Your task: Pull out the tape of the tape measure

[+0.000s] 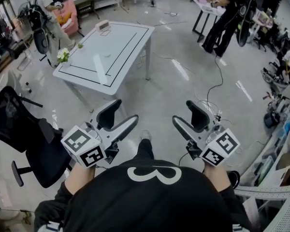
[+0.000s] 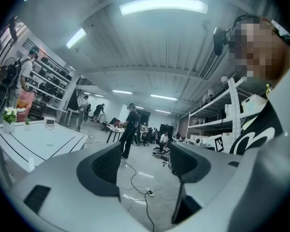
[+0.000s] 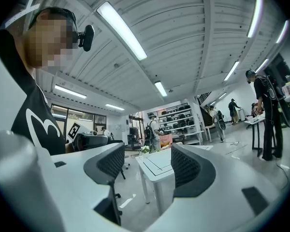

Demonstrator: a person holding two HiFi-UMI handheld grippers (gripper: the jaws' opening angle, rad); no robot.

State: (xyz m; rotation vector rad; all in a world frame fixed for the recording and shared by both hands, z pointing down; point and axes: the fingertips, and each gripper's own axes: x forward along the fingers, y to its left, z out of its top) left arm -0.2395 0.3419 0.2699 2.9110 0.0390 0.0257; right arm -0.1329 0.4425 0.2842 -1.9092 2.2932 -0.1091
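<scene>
White table (image 1: 117,48) stands upper left, well ahead of me. My left gripper (image 1: 125,111) and right gripper (image 1: 181,111) sit lower centre, jaws apart, empty.

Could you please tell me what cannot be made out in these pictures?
- Tape measure: none recognisable; the small box on the white table is too small in the head view to identify.
- Part of the table: right gripper view, behind the right gripper's jaw.
- Person's hands: head view, hidden under the left gripper and right gripper.
</scene>
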